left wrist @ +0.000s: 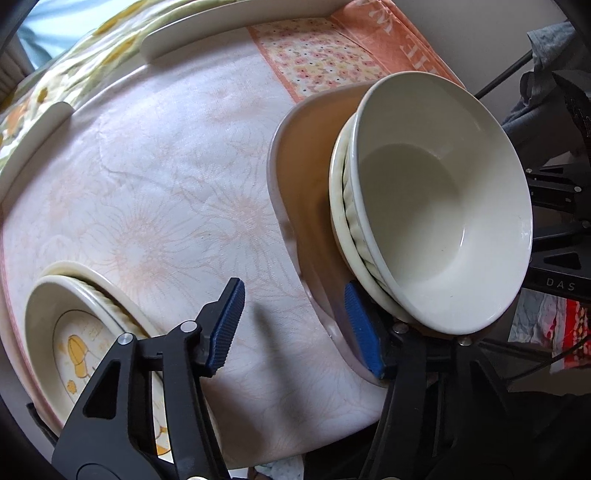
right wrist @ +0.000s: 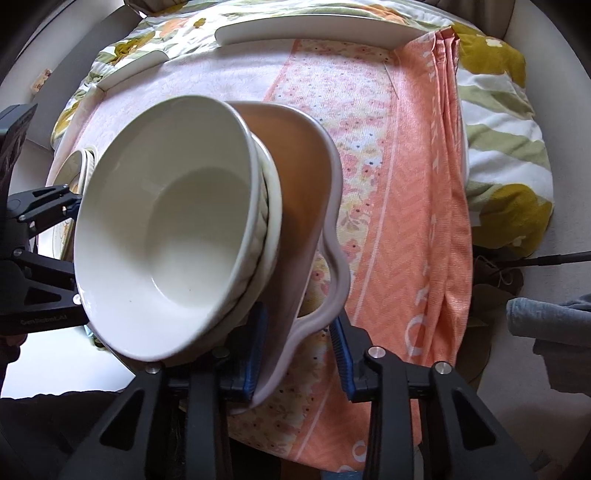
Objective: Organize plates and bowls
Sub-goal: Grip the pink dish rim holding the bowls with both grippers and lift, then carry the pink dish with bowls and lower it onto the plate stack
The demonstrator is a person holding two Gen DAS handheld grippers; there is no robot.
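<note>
A pale pink woven cloth with a faint flower pattern (left wrist: 155,206) covers the table, and a bright orange towel with a small floral band (right wrist: 417,206) lies folded along one side of it. Past both, a yellow, green and white flowered quilt (right wrist: 506,122) is bunched up. Flat white plates (right wrist: 317,31) sit along the far edge of the cloth.

Near the middle stands a large mauve ceramic dish with a wavy rim and a tan inside (right wrist: 306,192). Stacked in it are a cream plate (left wrist: 338,221), a ribbed cream bowl (left wrist: 351,218) and, on top, a smooth glossy white bowl (left wrist: 443,206), which holds nothing.

Towards the left, a second stack holds a cream ribbed-rim plate printed with yellow cartoon figures (left wrist: 74,343), resting on another pale dish.

The right gripper (right wrist: 299,354) has its ridged blue pads either side of the mauve dish's rim; the inner pad touches the wall, while the outer pad stands just off it, so the jaws are apart.

The left gripper (left wrist: 295,325) is spread wide, one blue pad against the dish's outer wall, the other over bare cloth.
</note>
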